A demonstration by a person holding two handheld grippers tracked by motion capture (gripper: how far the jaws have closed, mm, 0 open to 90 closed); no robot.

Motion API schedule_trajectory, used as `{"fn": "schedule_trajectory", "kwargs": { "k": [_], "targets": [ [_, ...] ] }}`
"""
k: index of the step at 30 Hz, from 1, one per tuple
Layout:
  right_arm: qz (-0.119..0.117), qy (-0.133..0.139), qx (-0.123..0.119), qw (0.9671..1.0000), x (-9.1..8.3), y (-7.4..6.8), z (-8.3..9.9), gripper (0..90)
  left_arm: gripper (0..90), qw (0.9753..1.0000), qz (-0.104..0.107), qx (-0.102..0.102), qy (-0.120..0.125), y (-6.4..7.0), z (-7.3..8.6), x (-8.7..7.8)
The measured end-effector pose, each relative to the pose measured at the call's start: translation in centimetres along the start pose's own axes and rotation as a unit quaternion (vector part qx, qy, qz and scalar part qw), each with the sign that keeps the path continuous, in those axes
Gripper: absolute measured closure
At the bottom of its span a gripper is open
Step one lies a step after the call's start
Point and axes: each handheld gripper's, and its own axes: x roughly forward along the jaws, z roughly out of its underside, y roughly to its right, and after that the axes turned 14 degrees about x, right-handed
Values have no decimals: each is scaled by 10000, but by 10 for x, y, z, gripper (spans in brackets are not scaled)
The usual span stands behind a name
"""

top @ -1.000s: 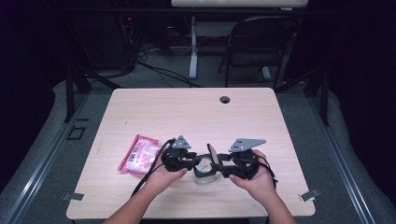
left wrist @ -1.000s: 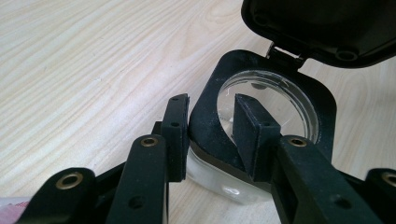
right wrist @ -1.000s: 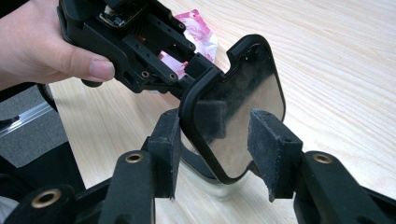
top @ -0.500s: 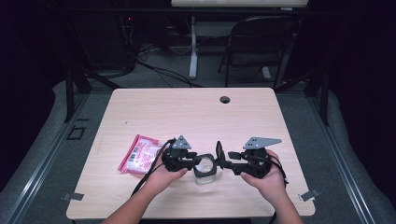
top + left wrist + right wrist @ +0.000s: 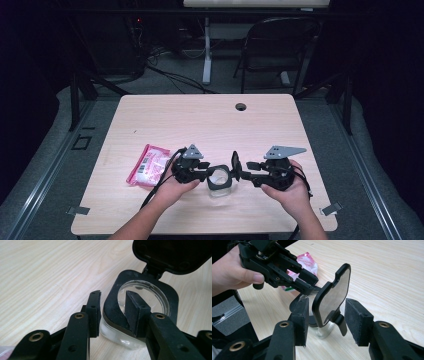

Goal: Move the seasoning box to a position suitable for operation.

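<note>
A small clear jar (image 5: pixel 219 186) with a black square collar (image 5: pixel 140 282) stands near the table's front edge. Its hinged black lid (image 5: pixel 334 290) is flipped up and stands upright. My left gripper (image 5: pixel 113 297) is shut on the collar, one jaw outside it and the other inside the round opening. In the high view the left gripper (image 5: pixel 210 172) comes at the jar from the left. My right gripper (image 5: pixel 327 305) is open, its two pads on either side of the raised lid with gaps to it. It sits just right of the jar (image 5: pixel 241 172).
A pink snack packet (image 5: pixel 148 164) lies left of the left hand, and I see the packet (image 5: pixel 308 263) beyond the left gripper (image 5: pixel 307 282). A cable hole (image 5: pixel 241 106) marks the table's far edge. A folding chair (image 5: pixel 280 45) stands behind the table.
The right gripper drew back to the right from the jar and its jaws parted. The lid swung up from the jar and now stands upright. The left gripper stayed put.
</note>
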Motion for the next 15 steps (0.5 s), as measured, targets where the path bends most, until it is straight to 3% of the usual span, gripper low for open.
{"fn": "schedule_trajectory", "kwargs": {
  "k": [5, 9, 14, 15],
  "targets": [
    [2, -2, -3, 10000, 1, -1, -2, 548, 640, 9999, 5, -127, 81, -4, 1, -9],
    [24, -85, 13, 10000, 10, -3, -1, 531, 633, 9999, 11, -165, 50, -4, 1, -6],
    [78, -225, -10, 9997, 20, -3, 2, 549, 637, 9999, 71, -42, -104, 0, 1, 5],
    [84, -275, -29, 9996, 22, -2, 3, 600, 649, 9999, 115, -14, -102, 1, 1, 7]
  ]
}}
